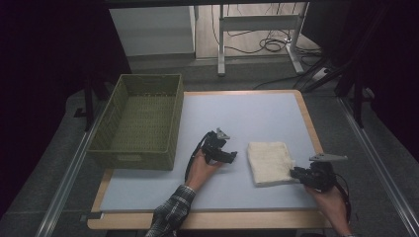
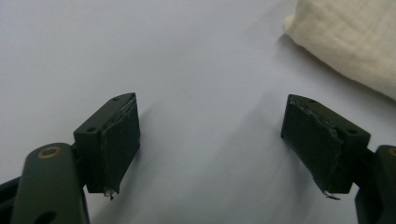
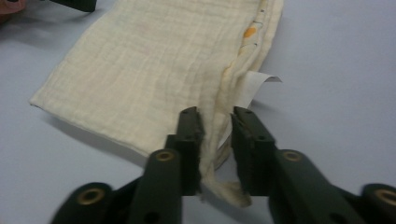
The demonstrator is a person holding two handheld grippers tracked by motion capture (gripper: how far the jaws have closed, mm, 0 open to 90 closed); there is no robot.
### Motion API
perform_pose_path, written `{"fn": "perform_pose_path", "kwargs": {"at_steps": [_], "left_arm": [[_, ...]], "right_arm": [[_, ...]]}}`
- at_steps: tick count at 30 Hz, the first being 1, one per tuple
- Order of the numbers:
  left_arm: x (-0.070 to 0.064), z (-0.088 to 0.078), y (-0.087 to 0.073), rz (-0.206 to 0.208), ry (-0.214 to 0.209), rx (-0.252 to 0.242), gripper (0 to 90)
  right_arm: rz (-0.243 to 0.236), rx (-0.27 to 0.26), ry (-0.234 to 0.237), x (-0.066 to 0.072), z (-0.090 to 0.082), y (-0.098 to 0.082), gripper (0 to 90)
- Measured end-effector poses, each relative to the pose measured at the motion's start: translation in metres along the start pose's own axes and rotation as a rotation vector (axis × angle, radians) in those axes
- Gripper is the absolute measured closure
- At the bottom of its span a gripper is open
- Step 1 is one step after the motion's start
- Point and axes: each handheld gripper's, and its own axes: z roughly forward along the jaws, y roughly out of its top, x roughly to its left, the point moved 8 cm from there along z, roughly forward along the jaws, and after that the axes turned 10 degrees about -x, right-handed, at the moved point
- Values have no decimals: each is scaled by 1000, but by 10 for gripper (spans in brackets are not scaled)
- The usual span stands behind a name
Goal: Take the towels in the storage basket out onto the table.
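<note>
The pale blue mat (image 1: 237, 123) on your table is mostly bare, with the green basket (image 1: 141, 121) at its left edge and the folded cream cloth (image 1: 269, 163) lying flat toward the right, well apart from the basket. Your right gripper (image 3: 217, 154) has its jaws slightly parted around the cloth's thick folded edge; the fabric sits between them, but the pads do not look pressed on it, so nothing is truly gripped. Lift now and that edge may slide out, or just the top layer may rise and the fold fall open. A white tag (image 3: 254, 84) sticks out from between the layers there; pinching it alone would drag the cloth askew. Your left gripper (image 2: 212, 140) rests on the mat just beside the cloth, jaws wide apart and empty, so it gives no support if the cloth sags.
</note>
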Motion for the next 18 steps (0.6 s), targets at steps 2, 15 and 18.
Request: {"fn": "perform_pose_path", "kwargs": {"at_steps": [2,15,18], "left_arm": [[0,0,0,1,0,1,196],[-17,8,53,-34,-102,-9,337],[-27,21,61,-33,-143,13,436]], "right_arm": [[-7,9,-22,-1,3,-1,601],[96,32,70,6,10,-9,793],[94,29,70,5,10,-9,793]]}}
